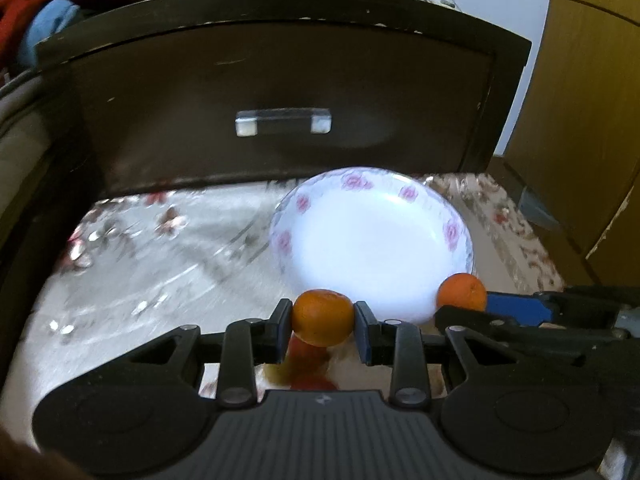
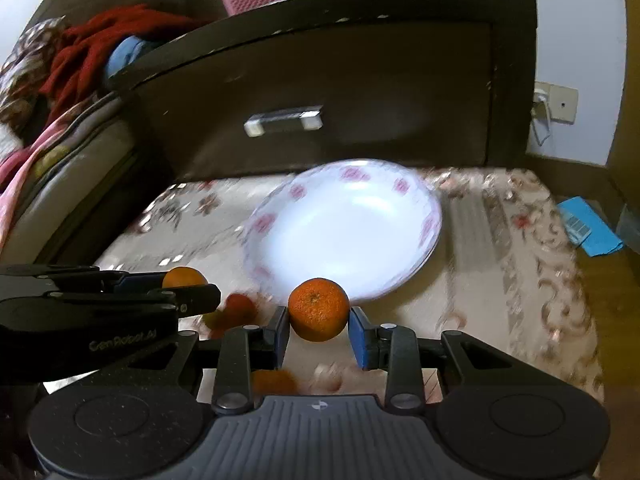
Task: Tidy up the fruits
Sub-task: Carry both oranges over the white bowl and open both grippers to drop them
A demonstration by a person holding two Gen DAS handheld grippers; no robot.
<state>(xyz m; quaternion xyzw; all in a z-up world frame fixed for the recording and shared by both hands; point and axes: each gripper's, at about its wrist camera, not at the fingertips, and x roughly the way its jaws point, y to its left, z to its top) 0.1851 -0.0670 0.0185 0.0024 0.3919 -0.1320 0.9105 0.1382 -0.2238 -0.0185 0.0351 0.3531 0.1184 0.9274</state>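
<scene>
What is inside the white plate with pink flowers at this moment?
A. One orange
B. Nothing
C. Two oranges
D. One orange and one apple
B. The plate shows only bare white inside, while one orange sits between the jaws of the left gripper and another orange between the jaws of the right gripper, both in front of the plate.

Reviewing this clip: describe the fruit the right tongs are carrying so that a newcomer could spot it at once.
Start from the dark drawer front with its pale handle, then drop to the white plate with pink flowers on the patterned cloth. At the plate's near rim, the right tongs hold a small orange mandarin. Unlike the mandarin in the left tongs, it shows its stem dimple toward the camera.
</scene>
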